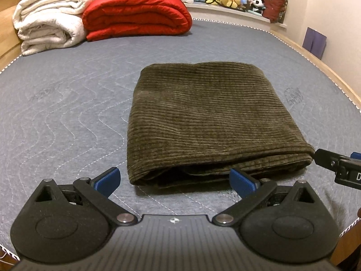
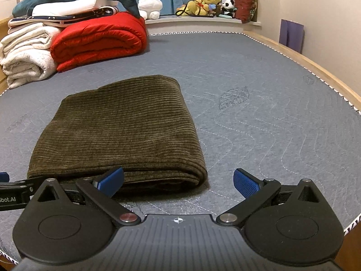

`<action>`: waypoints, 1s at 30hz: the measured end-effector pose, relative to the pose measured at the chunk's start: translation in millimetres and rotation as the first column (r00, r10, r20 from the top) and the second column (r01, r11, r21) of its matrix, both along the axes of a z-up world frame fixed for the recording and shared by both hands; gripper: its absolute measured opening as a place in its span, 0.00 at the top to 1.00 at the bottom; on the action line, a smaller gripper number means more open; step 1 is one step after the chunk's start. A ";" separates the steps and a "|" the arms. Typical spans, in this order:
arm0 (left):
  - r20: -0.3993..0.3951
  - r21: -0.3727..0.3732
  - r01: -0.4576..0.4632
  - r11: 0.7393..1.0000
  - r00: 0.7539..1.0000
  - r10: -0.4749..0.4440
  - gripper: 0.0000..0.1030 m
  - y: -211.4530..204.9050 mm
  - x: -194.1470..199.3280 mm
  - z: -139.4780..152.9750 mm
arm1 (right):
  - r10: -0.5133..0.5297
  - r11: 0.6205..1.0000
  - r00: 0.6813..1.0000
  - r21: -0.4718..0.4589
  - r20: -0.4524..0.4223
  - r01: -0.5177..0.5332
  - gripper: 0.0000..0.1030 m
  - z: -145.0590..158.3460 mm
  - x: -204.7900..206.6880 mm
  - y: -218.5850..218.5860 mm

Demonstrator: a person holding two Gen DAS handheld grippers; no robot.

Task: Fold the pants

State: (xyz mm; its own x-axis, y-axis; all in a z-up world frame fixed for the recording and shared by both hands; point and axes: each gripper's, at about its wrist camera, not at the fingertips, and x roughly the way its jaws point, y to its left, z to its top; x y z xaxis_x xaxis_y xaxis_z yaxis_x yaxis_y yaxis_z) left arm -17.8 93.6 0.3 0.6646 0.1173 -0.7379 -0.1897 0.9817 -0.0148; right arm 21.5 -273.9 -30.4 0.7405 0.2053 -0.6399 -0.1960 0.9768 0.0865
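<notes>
The pants [image 1: 209, 122] are lying folded into a compact, roughly rectangular bundle, dark olive-brown corduroy with ribs running crosswise. They are resting flat on the mattress, several layers stacked, the open layered edges facing toward six o'clock and a rounded fold running along the three o'clock side. In the right wrist view the pants [image 2: 121, 131] are sitting toward nine o'clock of centre.

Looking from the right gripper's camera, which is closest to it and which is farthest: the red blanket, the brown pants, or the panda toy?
1. Brown pants: just ahead of the right gripper, slightly left.
2. Red blanket: farther back on the left.
3. Panda toy: farthest, on the ledge beyond the bed.
</notes>
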 end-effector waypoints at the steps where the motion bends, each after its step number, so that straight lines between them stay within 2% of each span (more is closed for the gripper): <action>1: -0.003 0.000 0.001 1.000 1.000 -0.001 0.00 -0.5 0.2 -0.6 | 0.000 1.000 1.000 -0.001 0.001 0.000 0.01 0.0 0.2 -0.4; 30: 0.011 -0.016 0.023 1.000 1.000 -0.023 0.00 -3.7 -2.6 2.1 | 0.007 1.000 1.000 -0.005 0.006 -0.007 0.01 -1.1 -1.0 -4.1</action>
State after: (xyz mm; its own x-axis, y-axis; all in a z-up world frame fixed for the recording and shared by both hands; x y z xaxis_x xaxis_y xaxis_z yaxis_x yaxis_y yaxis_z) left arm -20.4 89.9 2.4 0.6748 0.0897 -0.7325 -0.1666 0.9855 -0.0327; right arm 20.5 -278.0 -31.5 0.7426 0.2073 -0.6369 -0.2036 0.9758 0.0802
